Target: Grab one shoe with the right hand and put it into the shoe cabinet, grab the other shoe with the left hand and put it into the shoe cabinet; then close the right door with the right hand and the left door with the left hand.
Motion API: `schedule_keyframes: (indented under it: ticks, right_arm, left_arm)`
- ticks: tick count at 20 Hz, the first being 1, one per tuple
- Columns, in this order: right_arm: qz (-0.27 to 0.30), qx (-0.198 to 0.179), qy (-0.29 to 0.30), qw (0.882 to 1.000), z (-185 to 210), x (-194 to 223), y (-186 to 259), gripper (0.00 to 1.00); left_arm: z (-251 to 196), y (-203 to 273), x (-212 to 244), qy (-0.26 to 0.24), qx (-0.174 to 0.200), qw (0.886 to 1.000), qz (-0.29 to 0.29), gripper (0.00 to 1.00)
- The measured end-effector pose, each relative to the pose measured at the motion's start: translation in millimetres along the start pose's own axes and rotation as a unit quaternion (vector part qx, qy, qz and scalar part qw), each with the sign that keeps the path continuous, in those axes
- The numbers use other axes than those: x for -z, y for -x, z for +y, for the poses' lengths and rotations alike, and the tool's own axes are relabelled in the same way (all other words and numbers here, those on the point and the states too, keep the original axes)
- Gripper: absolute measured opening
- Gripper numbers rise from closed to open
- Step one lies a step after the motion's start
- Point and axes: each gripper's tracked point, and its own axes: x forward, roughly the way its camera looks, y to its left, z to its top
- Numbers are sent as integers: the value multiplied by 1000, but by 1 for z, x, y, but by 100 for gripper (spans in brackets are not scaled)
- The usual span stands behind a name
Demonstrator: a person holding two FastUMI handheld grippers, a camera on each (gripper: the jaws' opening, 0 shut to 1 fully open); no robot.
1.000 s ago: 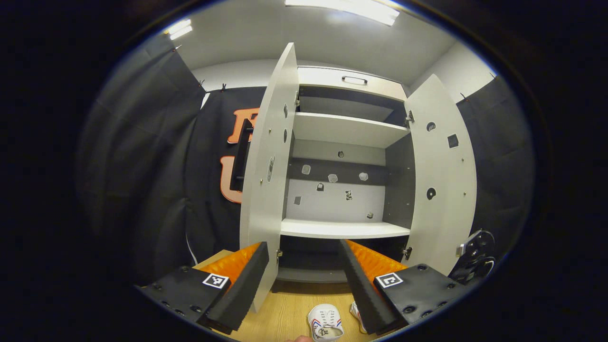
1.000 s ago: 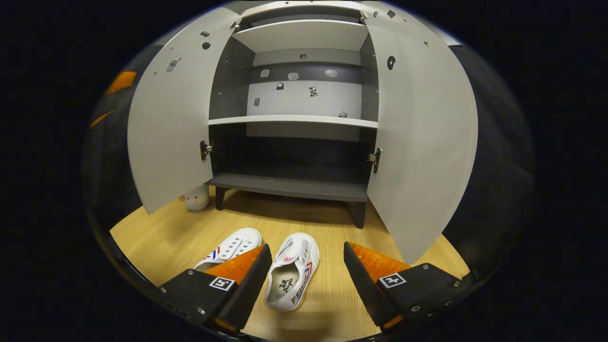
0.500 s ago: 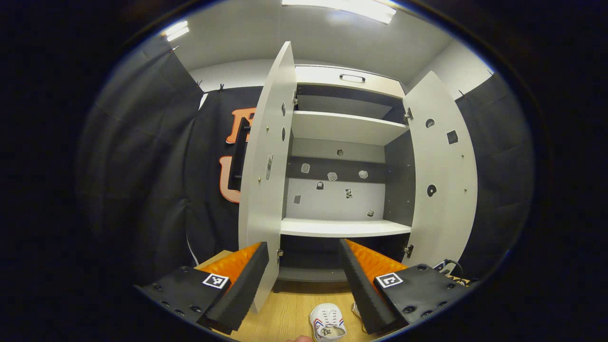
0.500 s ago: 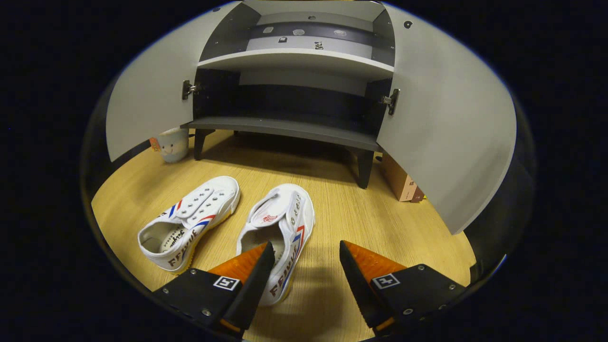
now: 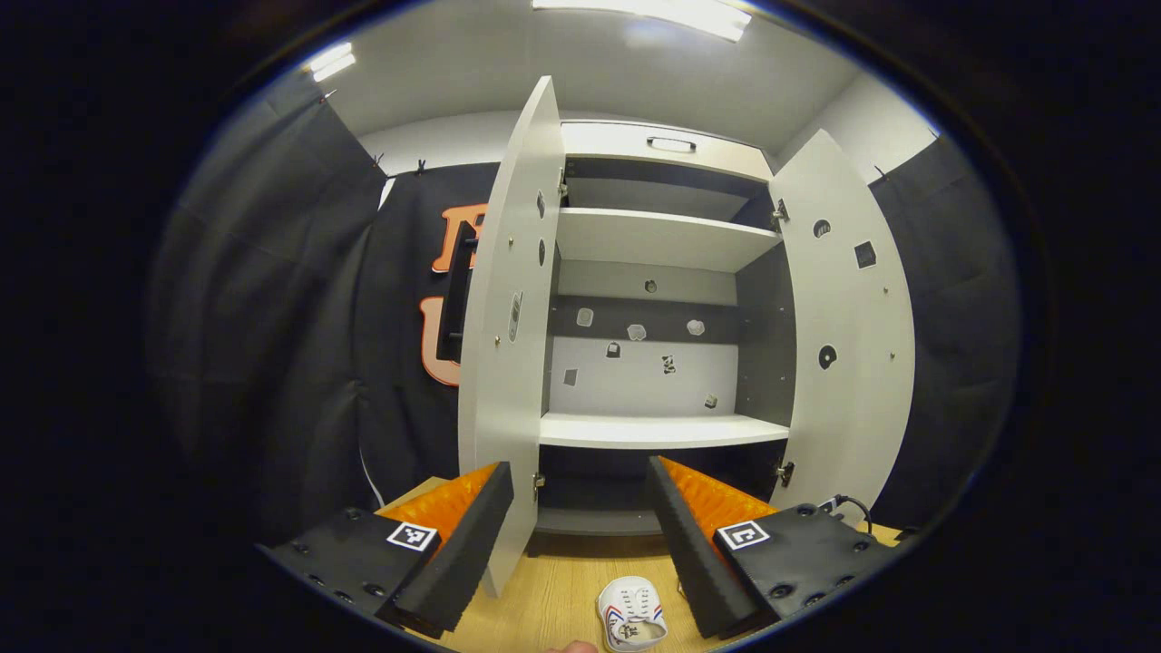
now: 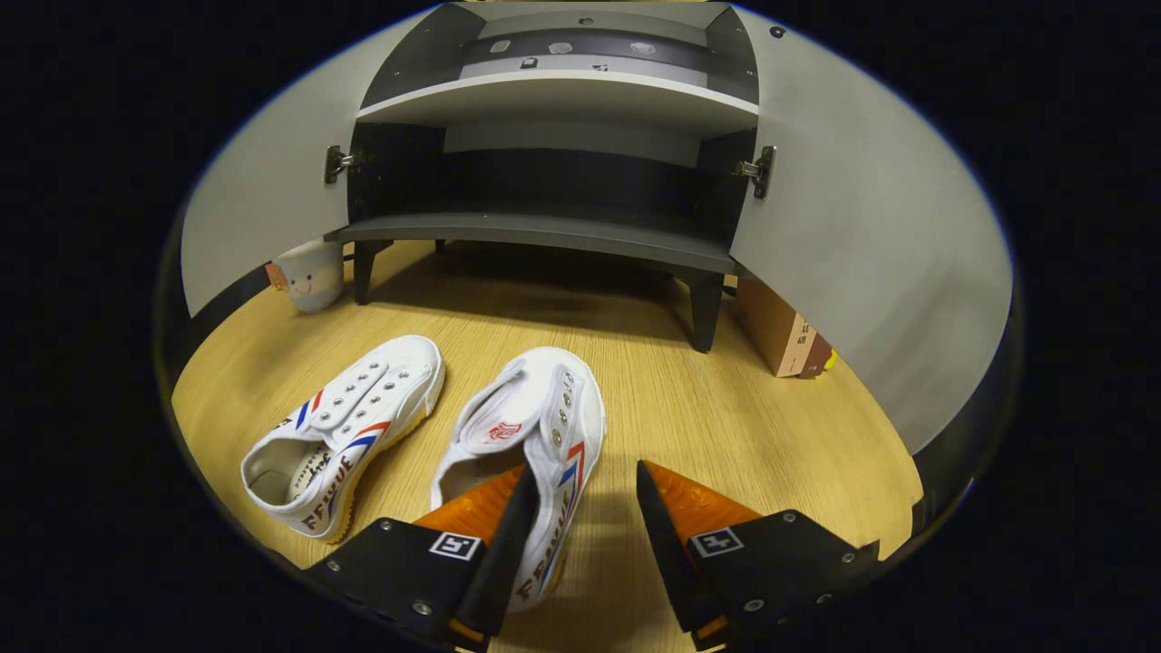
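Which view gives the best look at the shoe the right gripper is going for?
The right gripper view: the right-hand shoe lies whole on the floor, its side wall between the open fingers of the right gripper. The left gripper view shows one shoe's toe at the bottom edge; which shoe, I cannot tell.

I note a pale mug with a printed face (image 6: pixel 310 274) standing on the wooden floor (image 6: pixel 771 426), beside the furniture's front left leg. A brown cardboard box (image 6: pixel 782 328) stands on the floor at the right, with something small and yellow at its far corner that I cannot identify. From my left gripper view, ceiling lights (image 5: pixel 667 11) glow overhead.
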Motion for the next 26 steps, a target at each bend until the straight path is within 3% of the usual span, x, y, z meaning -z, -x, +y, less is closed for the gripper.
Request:
schedule_keyframes:
  ticks: [3,4,5,8,11,13,17,21,24,26]
  right_arm:
    - [6,-8,-8,1000,2,1,-12,64]
    - [4,-8,-8,1000,3,1,-15,56]
    - [2,-8,-6,1000,5,1,-19,55]
    - [-9,0,2,1000,8,0,-21,27]
    - [-14,16,3,1000,-3,1,-21,14]
    - [-22,5,-4,1000,-5,1,-22,4]
    - [-49,-10,-29,998,-8,-8,-15,0]
    - [-87,-14,23,996,-10,-25,10,0]
    - [-106,-27,-14,994,-8,-47,32,0]
    - [-123,-25,-28,992,-11,-68,50,0]
  left_arm:
    - [-2,0,0,-4,1,1000,3,96]
    - [-2,0,0,-5,1,1000,3,96]
    - [-3,1,1,-7,2,1000,3,96]
    - [-6,1,0,-12,3,1000,5,94]
    - [-8,3,1,-14,5,1000,3,96]
    - [-11,3,0,-11,8,1000,3,96]
    - [-15,4,0,-11,14,1000,2,96]
    - [-14,6,1,-7,13,1000,1,94]
    - [-13,7,3,4,11,1000,3,99]
    - [-12,8,5,8,12,1000,4,96]
